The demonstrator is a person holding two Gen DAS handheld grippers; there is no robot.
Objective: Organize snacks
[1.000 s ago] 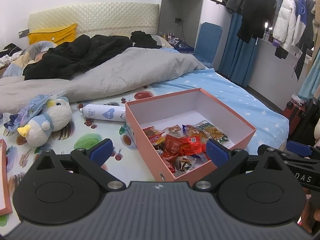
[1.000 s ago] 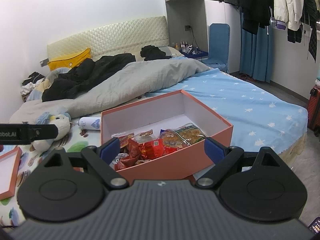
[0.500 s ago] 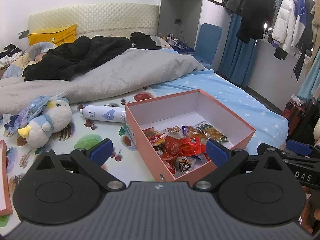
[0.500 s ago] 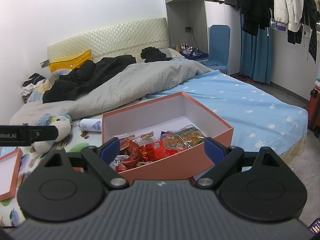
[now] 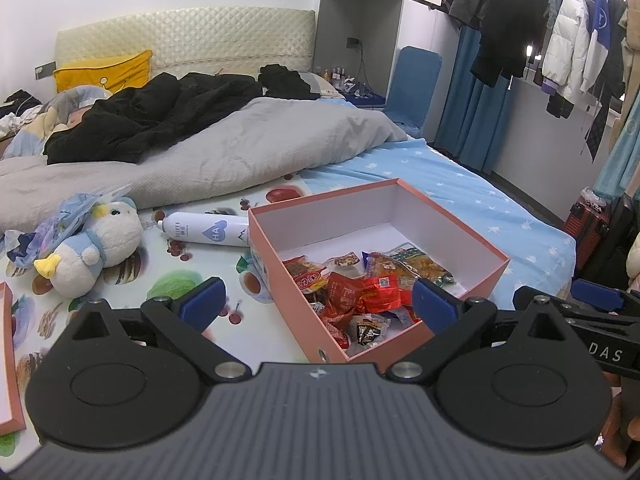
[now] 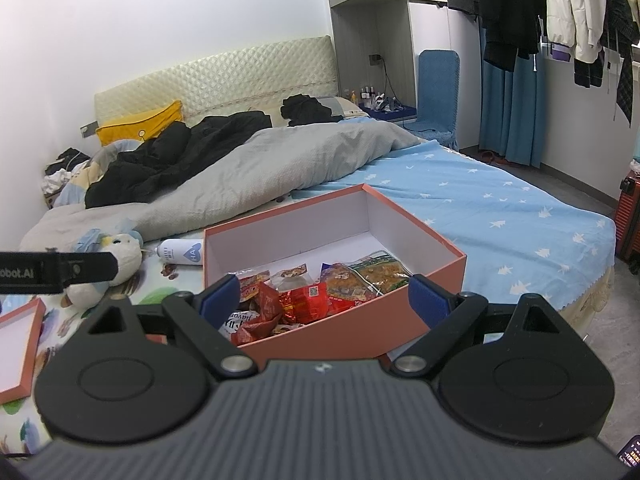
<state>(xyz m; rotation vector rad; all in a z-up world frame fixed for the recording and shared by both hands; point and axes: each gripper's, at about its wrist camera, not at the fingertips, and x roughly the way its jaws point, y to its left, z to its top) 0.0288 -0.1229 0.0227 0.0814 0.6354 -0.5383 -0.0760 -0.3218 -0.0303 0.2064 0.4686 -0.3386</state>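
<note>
Both tongs stand wide and hold nothing. The left tongs (image 5: 316, 304) hang over the near corner of the pink box (image 5: 472, 240), and the right tongs (image 6: 324, 294) hang over its near long wall from the other side. Neither touches the box or anything in it.

The snacks (image 5: 360, 292) are already in the box, heaped at the near end in crinkly red, orange and clear wrappers, while the far end is bare white floor. To my eye the job left is tidying that heap, or putting the lid on.

To do it well, I would come down on one packet at the top of the pile, pinch a flat edge of the wrapper rather than the puffed middle, and lift straight up so the neighbours do not drag along. The box wall is close to the pile, so the tongs should enter from above, not across the rim. The mattress is soft, and a push could tip the box.

Around it on the bed (image 6: 500, 216): a white bottle (image 5: 208, 232) lying just beside the far left wall of the box, a plush toy (image 5: 96, 248) further left, and what looks like the pink lid (image 6: 20, 340) at the left edge. A grey blanket (image 5: 240, 160) is bunched behind, well apart.
</note>
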